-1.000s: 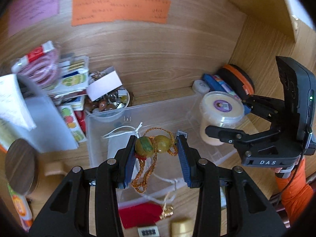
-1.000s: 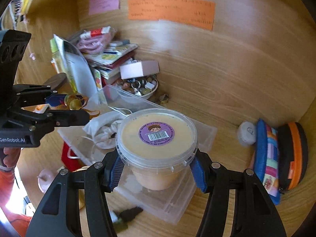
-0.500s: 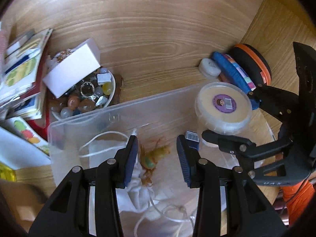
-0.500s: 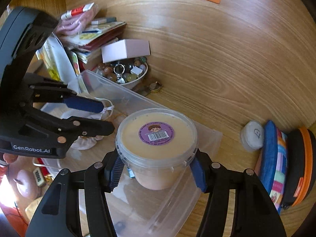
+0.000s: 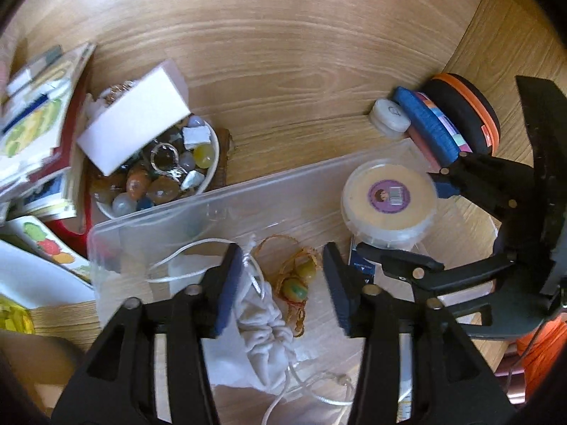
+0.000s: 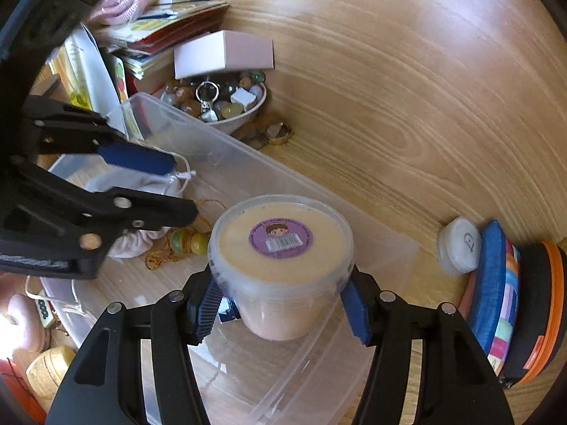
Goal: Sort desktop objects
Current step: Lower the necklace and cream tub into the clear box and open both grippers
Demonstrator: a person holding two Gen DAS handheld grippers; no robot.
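A clear plastic bin (image 5: 283, 184) lies on the wooden desk. Inside it a cord with yellow and green beads (image 5: 296, 288) rests beside a white drawstring pouch (image 5: 262, 322). My left gripper (image 5: 281, 248) hangs over the beads with its jaws opening, and the pads touch nothing. My right gripper (image 6: 280, 297) is shut on a cream-filled tub with a purple sticker on its lid (image 6: 280, 241), held low over the right end of the bin (image 6: 226, 156). In the right wrist view the left gripper (image 6: 177, 187) stands above the beads (image 6: 187, 242) and the pouch (image 6: 134, 184).
A bowl (image 5: 209, 177) of polished stones and a key ring, with a white box (image 5: 134, 120) on top, stands behind the bin. Books (image 5: 35, 134) are stacked at the left. A white round case (image 5: 389, 118), a blue pouch (image 5: 432, 131) and a black-orange case (image 5: 471, 113) lie at the right.
The left gripper let go of the bead cord, which now lies in the bin, and its jaws have widened. Both grippers sank toward the bin; the tub came down with the right one.
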